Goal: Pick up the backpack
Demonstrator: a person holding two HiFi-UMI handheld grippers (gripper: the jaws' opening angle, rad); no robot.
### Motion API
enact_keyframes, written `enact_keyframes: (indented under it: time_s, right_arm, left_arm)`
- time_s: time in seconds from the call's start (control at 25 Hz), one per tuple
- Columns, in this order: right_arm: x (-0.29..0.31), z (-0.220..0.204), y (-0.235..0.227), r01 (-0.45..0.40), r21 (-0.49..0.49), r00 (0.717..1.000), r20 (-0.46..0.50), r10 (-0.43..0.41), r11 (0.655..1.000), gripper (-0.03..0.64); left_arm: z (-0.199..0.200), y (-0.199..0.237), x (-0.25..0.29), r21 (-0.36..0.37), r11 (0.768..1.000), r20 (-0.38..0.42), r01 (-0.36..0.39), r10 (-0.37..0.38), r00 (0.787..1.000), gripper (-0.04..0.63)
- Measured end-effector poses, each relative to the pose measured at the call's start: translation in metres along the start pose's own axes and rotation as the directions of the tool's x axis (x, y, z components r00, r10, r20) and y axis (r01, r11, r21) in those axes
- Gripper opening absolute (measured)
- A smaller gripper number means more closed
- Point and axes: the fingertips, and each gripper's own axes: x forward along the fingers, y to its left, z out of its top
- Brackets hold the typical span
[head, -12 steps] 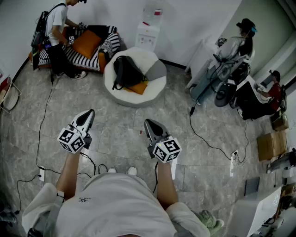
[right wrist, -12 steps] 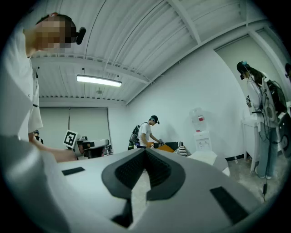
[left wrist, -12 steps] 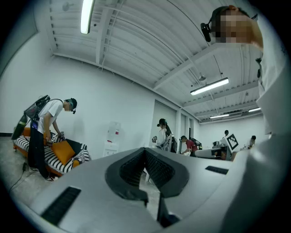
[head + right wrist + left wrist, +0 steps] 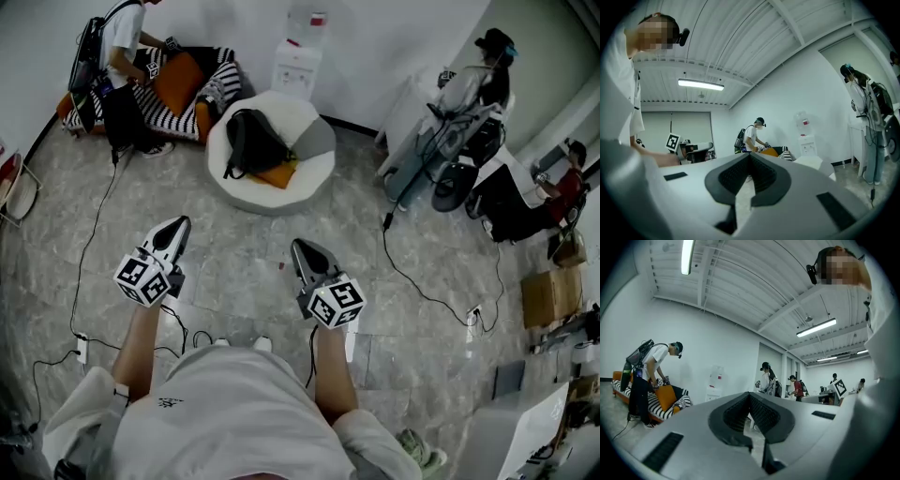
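Note:
A black backpack [image 4: 251, 142] lies on a round white seat [image 4: 309, 183], next to an orange cushion [image 4: 278, 174] and a grey one. My left gripper [image 4: 178, 225] and right gripper [image 4: 300, 247] are held level above the floor, well short of the seat, both shut with nothing in them. In the left gripper view the jaws [image 4: 750, 397] meet at the tips; the backpack is hidden behind them. The right gripper view shows the jaws [image 4: 749, 158] closed too, with part of the white seat [image 4: 813, 164] beyond.
A striped sofa [image 4: 178, 94] with a person bending over it stands at the back left, a water dispenser [image 4: 295, 56] against the wall. Other people and desks fill the right side. Cables [image 4: 412, 277] trail across the marble floor; cardboard boxes [image 4: 548, 291] sit far right.
The whole scene has slid slightly up and left in the head view; the grippers keep their pose. The person at the sofa has shifted a little.

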Motion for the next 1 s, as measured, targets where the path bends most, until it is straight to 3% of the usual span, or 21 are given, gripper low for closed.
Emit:
enact_keyframes:
  time_s: [0.64, 1.0]
  right_arm:
    - [-0.037, -0.015, -0.038, -0.081, 0.028, 0.996, -0.021, 0.081, 0.996, 0.005]
    - [-0.049, -0.014, -0.065, -0.074, 0.055, 0.997, -0.019, 0.075, 0.996, 0.005]
  left_arm:
    - [-0.015, -0.049, 0.032, 0.008, 0.999, 0.000, -0.036, 0.036, 0.999, 0.002]
    - [-0.021, -0.068, 0.057, 0.009, 1.000, -0.019, -0.021, 0.021, 1.000, 0.002]
